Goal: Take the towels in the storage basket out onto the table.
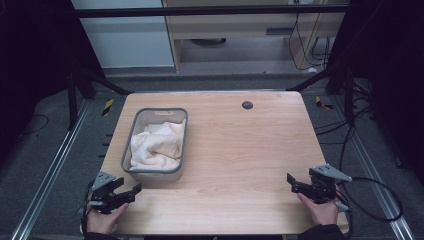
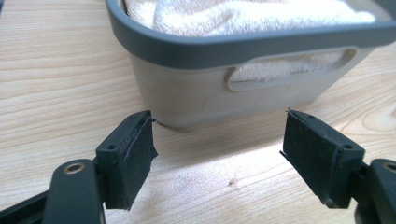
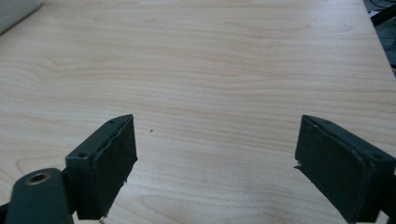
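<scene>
A grey plastic basket [image 1: 177, 150] stands on the left half of the wooden table [image 1: 240, 145], with a cream towel [image 1: 157, 145] bunched inside it. In the left gripper view the basket's near wall [image 2: 196, 93] and handle slot fill the upper part, and the towel [image 2: 243, 14] shows over the rim. My left gripper [image 1: 131, 191] rests at the table's front left corner, just short of the basket, open with nothing between its pads [image 2: 219, 154]. At the front right corner my right gripper [image 1: 292, 181] stands open over bare wood [image 3: 215, 158].
A small dark round grommet [image 1: 247, 105] sits near the table's far edge. Black frame bars and cables [image 1: 372, 200] run beside the table on the right. A corner of the basket [image 3: 14, 11] shows at the upper left of the right gripper view.
</scene>
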`<state>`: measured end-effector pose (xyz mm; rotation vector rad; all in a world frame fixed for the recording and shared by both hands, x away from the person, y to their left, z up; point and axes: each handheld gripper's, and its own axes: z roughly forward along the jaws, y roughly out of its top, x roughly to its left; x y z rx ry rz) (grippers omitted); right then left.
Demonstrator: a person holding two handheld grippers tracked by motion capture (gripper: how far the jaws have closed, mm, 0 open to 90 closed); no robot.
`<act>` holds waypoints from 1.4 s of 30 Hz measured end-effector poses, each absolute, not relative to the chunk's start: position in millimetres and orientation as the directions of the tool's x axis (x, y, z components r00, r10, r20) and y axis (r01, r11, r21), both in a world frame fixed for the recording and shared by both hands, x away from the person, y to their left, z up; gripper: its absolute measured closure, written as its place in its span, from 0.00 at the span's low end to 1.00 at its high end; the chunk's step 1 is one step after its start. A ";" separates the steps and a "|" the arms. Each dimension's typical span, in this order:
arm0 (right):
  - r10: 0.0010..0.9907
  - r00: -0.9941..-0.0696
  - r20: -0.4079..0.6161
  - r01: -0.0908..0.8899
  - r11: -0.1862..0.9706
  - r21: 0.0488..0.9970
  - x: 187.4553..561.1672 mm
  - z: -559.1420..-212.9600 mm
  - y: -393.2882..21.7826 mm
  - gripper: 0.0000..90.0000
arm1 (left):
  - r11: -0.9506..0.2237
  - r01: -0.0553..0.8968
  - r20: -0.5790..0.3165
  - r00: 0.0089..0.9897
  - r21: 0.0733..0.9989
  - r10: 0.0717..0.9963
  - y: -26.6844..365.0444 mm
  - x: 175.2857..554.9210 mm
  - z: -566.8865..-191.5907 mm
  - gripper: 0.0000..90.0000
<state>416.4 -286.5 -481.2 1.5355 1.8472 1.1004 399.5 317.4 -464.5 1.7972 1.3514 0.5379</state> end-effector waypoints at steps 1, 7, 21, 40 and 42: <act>0.962 -0.249 0.109 0.565 0.053 0.823 415.6 -482.2 -286.6 0.13 | -0.088 0.584 -0.137 0.330 0.807 0.934 317.8 398.8 -462.2 0.29; 0.961 -0.259 0.100 0.567 0.067 0.821 414.4 -483.5 -287.5 0.13 | -0.083 0.538 -0.110 0.317 0.839 0.942 319.8 393.3 -450.0 0.29; 0.958 -0.281 0.062 0.532 0.102 0.841 410.1 -481.1 -284.2 0.12 | -0.060 0.480 -0.118 0.331 0.875 0.936 318.2 392.8 -420.0 0.28; 0.957 -0.287 0.051 0.535 0.116 0.837 407.5 -481.5 -279.5 0.11 | -0.043 0.453 -0.127 0.337 0.891 0.933 323.3 401.6 -385.4 0.30; 0.957 -0.286 0.044 0.533 0.121 0.837 407.9 -482.0 -279.8 0.11 | -0.051 0.456 -0.125 0.346 0.888 0.930 321.7 404.7 -382.4 0.30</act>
